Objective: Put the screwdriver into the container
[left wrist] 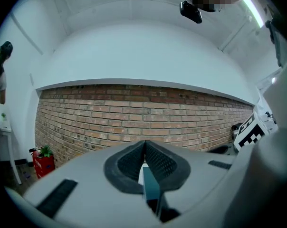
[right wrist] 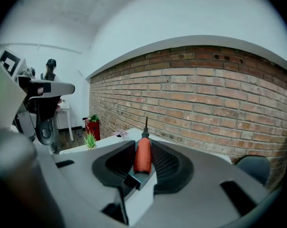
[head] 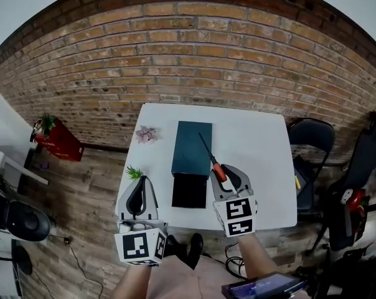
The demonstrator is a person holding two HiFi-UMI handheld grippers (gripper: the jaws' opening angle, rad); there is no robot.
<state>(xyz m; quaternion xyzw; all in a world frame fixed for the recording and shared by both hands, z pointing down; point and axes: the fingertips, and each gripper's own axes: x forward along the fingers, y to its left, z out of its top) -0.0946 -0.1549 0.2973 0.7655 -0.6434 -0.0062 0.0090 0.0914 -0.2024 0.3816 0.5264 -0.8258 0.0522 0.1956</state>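
A brick wall [head: 194, 61] runs behind a white table [head: 256, 142] that stands on a wooden floor [head: 88, 192]. The screwdriver [head: 218, 168] is off the table, just beside the near right corner of the container [head: 191, 148]. Its red handle is toward the person. In the head view its thin dark shaft slants up and left across the container's right edge, with the tip over the teal top.

The container is a long teal box lying lengthwise at the middle of the table. It has a black section at its near end, and whether that section is open cannot be told.

A small green plant [head: 134, 172] sits on the table's left edge, near the container's near end. A pinkish plant [head: 146, 134] sits farther back on the same side. Both are well apart from the screwdriver. On the floor to the left is a red planter [head: 58, 139], and a dark chair [head: 311, 136] stands at the table's right.

The right gripper [head: 227, 170] has its jaws partly closed on the screwdriver's red handle. The pads press on it from both sides and the shaft sticks out past the tips toward the wall.

The left gripper [head: 138, 182] is held at the table's near left edge, just beside the green plant. Its jaws are brought together with the tips touching. In its own view a strip of the container shows through the slit below them.
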